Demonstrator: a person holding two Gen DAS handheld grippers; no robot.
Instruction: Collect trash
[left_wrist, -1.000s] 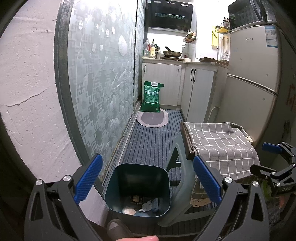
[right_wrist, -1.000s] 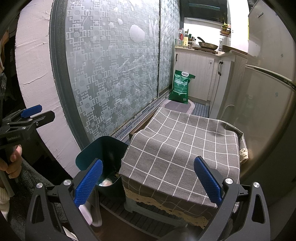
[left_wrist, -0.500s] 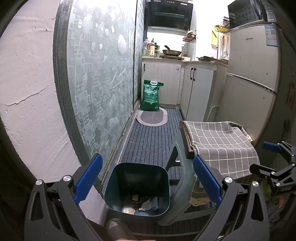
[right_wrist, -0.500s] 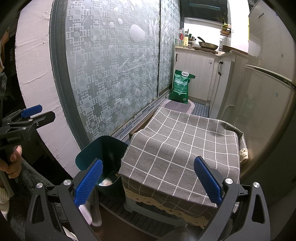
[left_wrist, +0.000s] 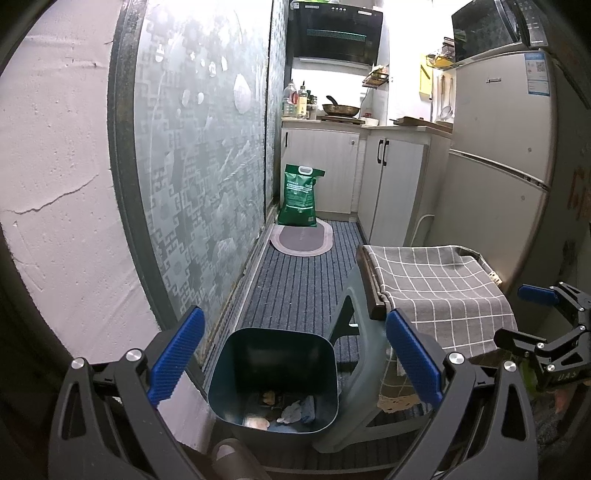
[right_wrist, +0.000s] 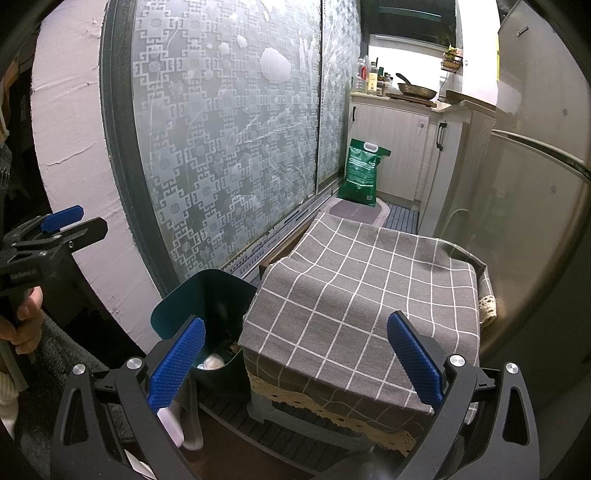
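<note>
Almost nothing has shifted over the last second: both grippers hang where they were, with only a slight drift in the left wrist view. Around them is a narrow kitchen, with a frosted patterned sliding door (left_wrist: 207, 177) along the left, a fridge (left_wrist: 495, 177) on the right, white cabinets (left_wrist: 391, 184) at the far end and a striped floor mat (left_wrist: 303, 280) underfoot. A green sack (left_wrist: 300, 199) leans by the cabinets. Nearer, a grey checked cloth (right_wrist: 362, 295) covers a low stool, its top bare of litter. Just beside it, on the door side, stands the dark teal bin (left_wrist: 273, 373), with trash (left_wrist: 291, 406) of crumpled scraps lying at its bottom. The left gripper (left_wrist: 295, 362) hovers above the bin, jaws spread wide and empty; the right gripper (right_wrist: 295, 362) hangs over the cloth's near edge, also released and holding nothing. Collection looks finished or paused between pieces. Any next move calls for finding remaining litter, since none shows on the cloth or mat.
</note>
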